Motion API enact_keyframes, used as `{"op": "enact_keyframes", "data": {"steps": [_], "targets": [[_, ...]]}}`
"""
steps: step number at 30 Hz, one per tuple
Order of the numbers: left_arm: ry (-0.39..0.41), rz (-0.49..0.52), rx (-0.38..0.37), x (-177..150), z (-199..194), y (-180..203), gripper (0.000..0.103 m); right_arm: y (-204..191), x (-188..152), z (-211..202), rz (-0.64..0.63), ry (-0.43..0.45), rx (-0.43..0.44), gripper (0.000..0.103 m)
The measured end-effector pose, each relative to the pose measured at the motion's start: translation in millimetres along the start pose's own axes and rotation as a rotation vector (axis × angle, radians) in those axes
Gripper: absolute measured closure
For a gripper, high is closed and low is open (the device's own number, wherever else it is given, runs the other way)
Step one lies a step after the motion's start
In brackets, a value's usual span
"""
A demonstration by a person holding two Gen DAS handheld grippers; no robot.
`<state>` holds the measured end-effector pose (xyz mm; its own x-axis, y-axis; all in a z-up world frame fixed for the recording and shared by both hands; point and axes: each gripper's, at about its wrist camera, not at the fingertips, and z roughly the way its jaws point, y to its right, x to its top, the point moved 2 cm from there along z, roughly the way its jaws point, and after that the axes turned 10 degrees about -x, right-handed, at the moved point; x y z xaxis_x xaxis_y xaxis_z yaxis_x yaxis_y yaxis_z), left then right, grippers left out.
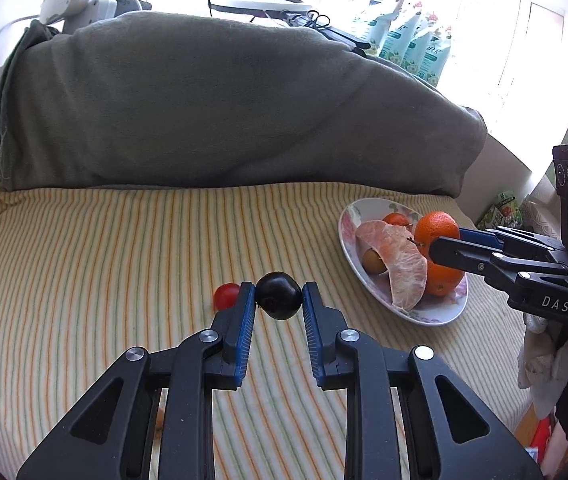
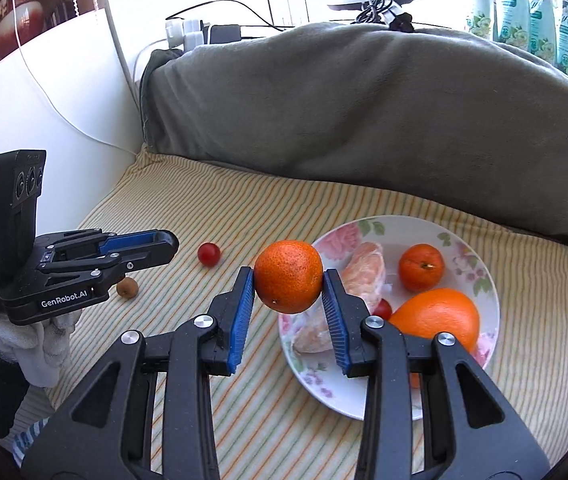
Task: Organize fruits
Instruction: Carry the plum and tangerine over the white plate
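My left gripper (image 1: 278,295) is shut on a dark plum (image 1: 278,295) and holds it above the striped cloth (image 1: 103,264). A red cherry tomato (image 1: 225,295) lies just left of it. My right gripper (image 2: 288,278) is shut on an orange (image 2: 288,276) and holds it over the left rim of the floral plate (image 2: 480,264). The plate holds a peeled pomelo segment (image 2: 364,276), a small tangerine (image 2: 421,267), a large orange (image 2: 438,314) and a cherry tomato (image 2: 382,309). The plum is hidden in the right wrist view.
A small brown longan (image 2: 127,287) and the loose cherry tomato (image 2: 208,254) lie on the cloth left of the plate. A grey blanket bundle (image 1: 211,108) blocks the back. A white wall (image 2: 63,120) bounds the left side; packets (image 2: 540,16) stand at the window.
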<state>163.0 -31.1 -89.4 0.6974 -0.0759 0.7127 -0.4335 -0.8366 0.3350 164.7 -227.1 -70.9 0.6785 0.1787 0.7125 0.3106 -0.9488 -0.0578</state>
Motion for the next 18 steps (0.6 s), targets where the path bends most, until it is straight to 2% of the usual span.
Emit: {"op": "enact_keyframes", "data": {"steps": [8, 18], "targets": [[-0.018, 0.033, -0.048, 12, 28, 26, 0.081, 45, 8, 0, 0.055, 0.008, -0.048, 0.067], [-0.045, 0.052, -0.073, 22, 56, 45, 0.081, 67, 13, 14, 0.065, -0.006, -0.082, 0.067]]}}
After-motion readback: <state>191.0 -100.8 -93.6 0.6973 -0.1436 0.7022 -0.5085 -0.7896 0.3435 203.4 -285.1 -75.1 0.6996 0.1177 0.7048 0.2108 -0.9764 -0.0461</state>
